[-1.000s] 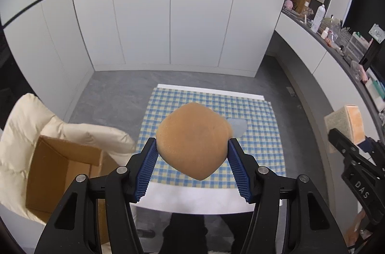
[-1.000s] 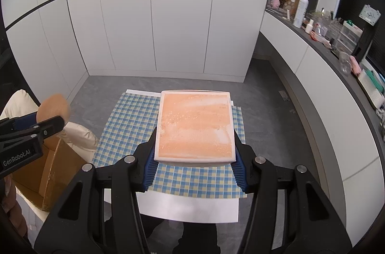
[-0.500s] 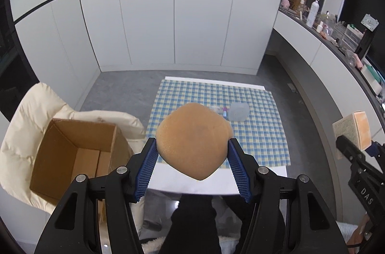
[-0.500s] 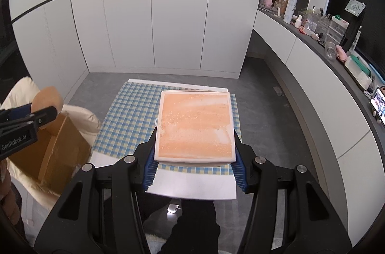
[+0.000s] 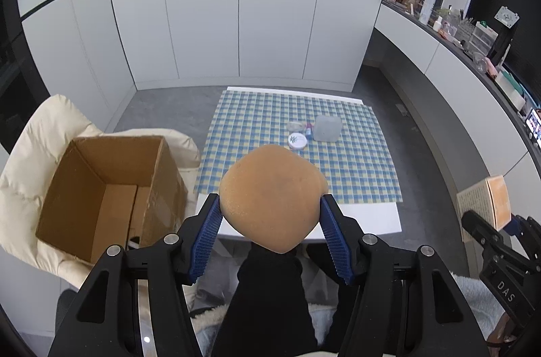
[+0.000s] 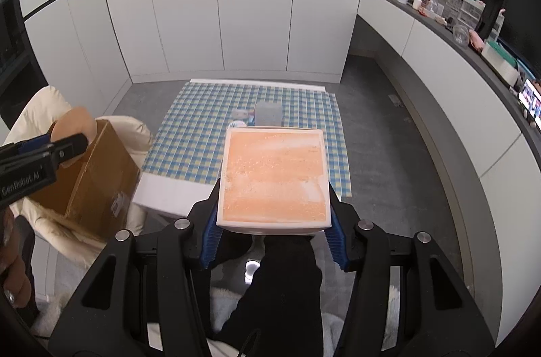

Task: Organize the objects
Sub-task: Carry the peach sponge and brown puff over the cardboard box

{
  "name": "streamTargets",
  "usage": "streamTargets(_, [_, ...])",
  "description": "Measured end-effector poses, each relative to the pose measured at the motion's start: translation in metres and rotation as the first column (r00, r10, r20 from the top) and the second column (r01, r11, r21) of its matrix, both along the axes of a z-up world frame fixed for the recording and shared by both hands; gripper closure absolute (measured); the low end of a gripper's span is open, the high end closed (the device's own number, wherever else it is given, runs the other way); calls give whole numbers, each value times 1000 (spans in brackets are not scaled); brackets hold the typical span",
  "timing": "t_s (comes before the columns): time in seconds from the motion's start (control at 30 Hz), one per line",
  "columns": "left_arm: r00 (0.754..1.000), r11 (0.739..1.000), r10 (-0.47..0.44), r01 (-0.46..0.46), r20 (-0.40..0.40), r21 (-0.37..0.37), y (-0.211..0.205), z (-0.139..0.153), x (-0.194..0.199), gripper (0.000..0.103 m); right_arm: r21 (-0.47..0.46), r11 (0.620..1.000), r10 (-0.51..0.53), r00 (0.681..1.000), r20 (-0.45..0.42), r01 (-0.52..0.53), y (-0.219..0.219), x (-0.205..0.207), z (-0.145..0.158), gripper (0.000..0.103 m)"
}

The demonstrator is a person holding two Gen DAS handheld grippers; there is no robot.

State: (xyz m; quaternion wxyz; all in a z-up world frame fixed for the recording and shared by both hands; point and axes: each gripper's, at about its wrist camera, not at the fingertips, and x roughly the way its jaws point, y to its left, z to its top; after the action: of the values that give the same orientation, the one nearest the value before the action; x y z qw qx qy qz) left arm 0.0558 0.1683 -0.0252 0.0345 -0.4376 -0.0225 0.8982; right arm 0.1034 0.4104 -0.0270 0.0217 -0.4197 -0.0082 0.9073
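**Both grippers loaded above a checked desk**

At far left, an open cardboard box [image 5: 101, 188] sits on a cream padded chair [image 5: 44, 134], its flaps up and its inside largely bare, with something dark low in one corner that the view is too poor to name. The box stands just beside the left edge of the desk [image 5: 358, 218], a white-topped surface covered by a blue-and-yellow checked cloth [image 5: 270, 120].

In the left wrist view, the left gripper [image 5: 270, 218] is clenched on a round tan sponge [image 5: 270, 194], its blue ribbed pads pressing the sponge from both sides. The sponge hangs in the air over the near edge of the desk, to the right of the box.

Farther back on the cloth lie a small round white jar [image 5: 297, 140], a clear jar [image 5: 296, 125] just behind it, a tiny bottle [image 5: 308, 129] and a pale grey square block [image 5: 326, 128], all close together near the cloth's middle.

In the right wrist view, the right gripper [image 6: 274, 221] grasps a flat square box with an orange face and white rim [image 6: 274, 177], held by its near end and tilted over the cloth. A person's dark-clad legs [image 6: 287, 272] show beneath both grippers.

Along the right wall runs a dark countertop [image 6: 439, 22] crowded with bottles and containers.
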Motion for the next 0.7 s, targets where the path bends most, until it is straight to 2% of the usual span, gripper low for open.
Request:
streamTargets(0.3, [997, 999, -23, 21, 75, 28, -6, -32, 26, 44, -3, 1000, -22, 999, 33, 22, 16, 42, -22, 49])
streamTargets(0.63, [991, 999, -41, 37, 128, 33, -8, -55, 54, 44, 14, 999, -34, 991, 130, 32, 32, 74, -56, 49])
streamTargets(0.7, [991, 997, -51, 44, 126, 59, -10, -58, 58, 44, -2, 999, -33, 989, 147, 34, 35, 79, -62, 49])
